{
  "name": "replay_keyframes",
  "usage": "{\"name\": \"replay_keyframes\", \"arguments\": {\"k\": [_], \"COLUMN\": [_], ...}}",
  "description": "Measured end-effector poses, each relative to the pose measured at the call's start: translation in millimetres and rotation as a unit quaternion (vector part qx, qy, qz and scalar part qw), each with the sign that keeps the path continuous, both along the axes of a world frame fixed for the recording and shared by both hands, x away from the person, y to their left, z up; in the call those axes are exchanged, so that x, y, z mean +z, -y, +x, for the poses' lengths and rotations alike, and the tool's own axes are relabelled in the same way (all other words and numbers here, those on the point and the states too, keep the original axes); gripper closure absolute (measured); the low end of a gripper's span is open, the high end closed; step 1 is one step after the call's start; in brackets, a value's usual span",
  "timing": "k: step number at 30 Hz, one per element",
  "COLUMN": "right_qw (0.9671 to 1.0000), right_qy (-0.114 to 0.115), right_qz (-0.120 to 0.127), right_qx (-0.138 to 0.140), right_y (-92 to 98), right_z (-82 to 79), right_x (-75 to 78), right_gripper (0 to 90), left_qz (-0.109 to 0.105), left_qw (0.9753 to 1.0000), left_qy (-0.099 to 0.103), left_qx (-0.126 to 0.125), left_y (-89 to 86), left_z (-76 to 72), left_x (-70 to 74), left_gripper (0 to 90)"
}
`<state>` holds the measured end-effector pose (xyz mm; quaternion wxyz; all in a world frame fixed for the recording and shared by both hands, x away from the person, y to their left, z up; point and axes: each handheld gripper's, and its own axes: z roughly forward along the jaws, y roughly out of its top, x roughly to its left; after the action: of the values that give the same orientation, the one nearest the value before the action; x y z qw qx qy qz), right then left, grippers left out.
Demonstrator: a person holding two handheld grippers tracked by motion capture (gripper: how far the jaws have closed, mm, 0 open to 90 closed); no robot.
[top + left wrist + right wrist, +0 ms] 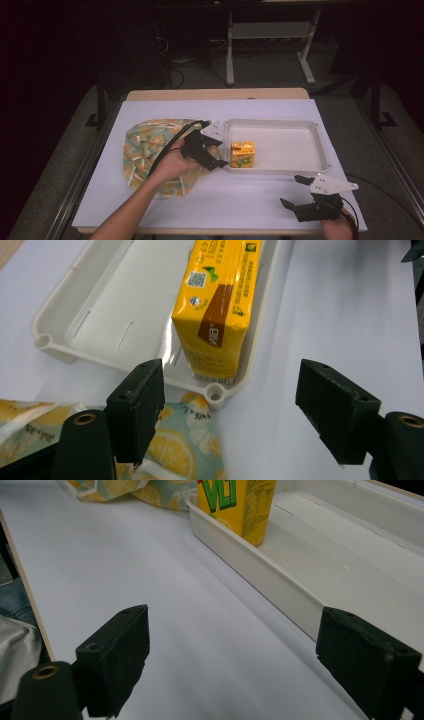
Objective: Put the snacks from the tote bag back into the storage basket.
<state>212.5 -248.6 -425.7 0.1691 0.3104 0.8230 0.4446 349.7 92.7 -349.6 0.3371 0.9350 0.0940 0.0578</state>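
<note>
A yellow juice carton [243,154] [215,305] [240,505] stands upright in the near left corner of a white tray [290,122] [100,315] [320,565]. My left gripper [220,147] [232,405] hovers just left of that corner, above the edge of a lemon-print cloth bag [150,150] [180,440]. It points at the carton and is open and empty. My right gripper [292,191] [240,645] is low near the table's front right edge, short of the tray, open with nothing between its jaws.
The tray holds only the carton. The bag [125,490] lies flat on the white tabletop [240,200] left of the tray. Bare table surface runs along the front, between the two hands. Dark floor and a desk frame [270,45] lie beyond the far edge.
</note>
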Motion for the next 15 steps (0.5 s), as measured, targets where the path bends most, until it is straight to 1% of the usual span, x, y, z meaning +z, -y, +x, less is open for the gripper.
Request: {"name": "replay_keyframes", "arguments": {"k": [1,2,3,4,6,8,9,10,12,13,14,15], "right_qw": [1.0000,1.0000,1.0000,1.0000,1.0000,1.0000,1.0000,1.0000,1.0000,1.0000,1.0000,1.0000], "right_qy": [-0.001,-0.003,-0.003,-0.004,-0.004,-0.001,0.000,-0.003,-0.004,-0.003,-0.003,-0.004], "right_qz": [0.000,0.000,-0.001,-0.001,-0.001,-0.003,-0.003,-0.002,-0.003,-0.003,-0.003,-0.003], "right_qx": [0.000,-0.001,0.000,0.000,0.000,0.001,0.000,0.000,0.000,0.000,0.000,-0.001], "right_y": [-0.2,-0.7,-0.8,-0.9,-0.8,-0.3,-0.1,0.0,-0.3,-0.5,-0.6,-0.7], "right_z": [0.1,-0.1,-0.1,-0.2,0.0,0.6,0.8,0.9,1.1,1.2,1.2,1.3], "right_x": [-0.1,0.0,-0.1,-0.1,-0.4,-0.9,-1.2,-1.2,-1.4,-1.4,-1.5,-1.5], "right_gripper": [13.4,13.4,13.4,13.4,13.4,13.5,13.5,13.4,13.4,13.4,13.4,13.4], "left_qz": [-0.004,0.002,-0.002,0.003,-0.003,-0.001,-0.004,-0.002,-0.006,-0.002,-0.002,-0.002], "left_qw": [1.0000,1.0000,1.0000,1.0000,1.0000,1.0000,0.9999,0.9999,0.9999,0.9999,0.9999,0.9998], "left_qy": [-0.003,0.001,0.000,0.003,0.004,0.006,0.008,0.008,0.008,0.009,0.009,0.013], "left_qx": [0.005,0.001,0.005,0.002,0.005,0.005,0.006,0.007,0.011,0.010,0.011,0.012], "left_y": [-0.7,-2.3,-2.8,-4.0,-5.5,-7.7,-8.6,-9.7,-11.7,-12.9,-13.8,-15.2], "left_z": [-0.6,-0.2,-1.0,-1.2,-3.6,-5.7,-6.7,-7.6,-9.5,-9.9,-11.0,-12.4], "left_x": [-0.7,-0.5,-1.1,-0.8,-1.4,-1.2,-1.8,-1.7,-2.7,-2.7,-3.1,-3.4], "left_gripper": [26.9,26.5,26.5,26.4,26.4,26.3,26.3,26.3,26.3,26.3,26.3,26.1]}}
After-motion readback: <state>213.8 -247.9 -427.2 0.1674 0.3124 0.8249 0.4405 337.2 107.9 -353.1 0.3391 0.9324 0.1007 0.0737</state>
